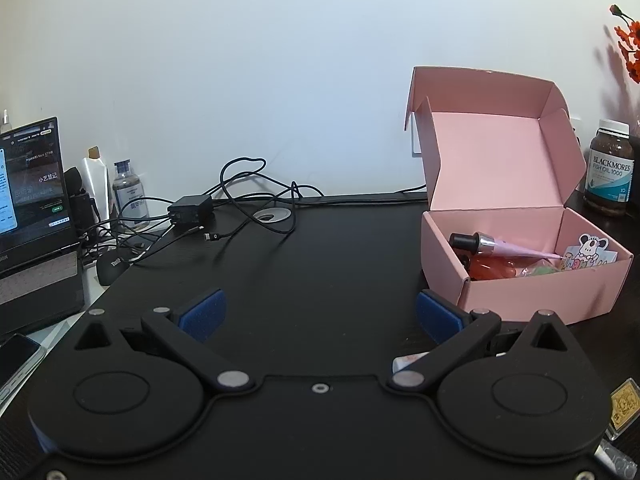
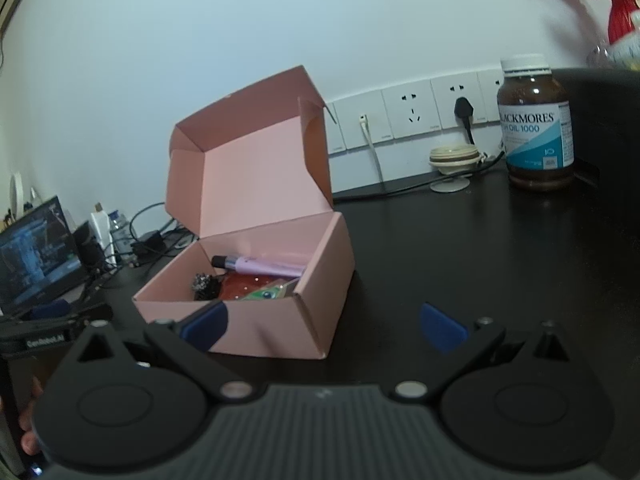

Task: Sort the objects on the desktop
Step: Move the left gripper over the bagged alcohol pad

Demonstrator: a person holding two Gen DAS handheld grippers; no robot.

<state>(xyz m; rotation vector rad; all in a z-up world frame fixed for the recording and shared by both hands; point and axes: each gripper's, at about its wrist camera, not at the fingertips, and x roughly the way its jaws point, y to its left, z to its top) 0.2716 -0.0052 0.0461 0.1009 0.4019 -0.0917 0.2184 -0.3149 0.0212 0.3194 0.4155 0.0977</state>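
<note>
An open pink cardboard box (image 1: 536, 294) stands on the black desk, its lid up. Inside lie a dropper bottle with a black bulb (image 1: 478, 242), a pink tube, an orange pouch and a cartoon sticker card (image 1: 592, 254). In the right wrist view the same box (image 2: 276, 328) holds a lilac tube (image 2: 264, 266) and a red pouch. My left gripper (image 1: 320, 314) hovers open over bare desk, left of the box. My right gripper (image 2: 324, 326) is open too, its left pad in front of the box's front wall. Neither holds anything.
A brown fish-oil bottle (image 2: 534, 124) stands behind and right of the box. Tangled black cables and a charger (image 1: 190, 208) lie at the back; a laptop (image 1: 30, 184), bottles and a phone (image 1: 16, 360) sit left. A small gold case (image 1: 624, 406) lies at the right edge. Wall sockets (image 2: 408, 114) line the back.
</note>
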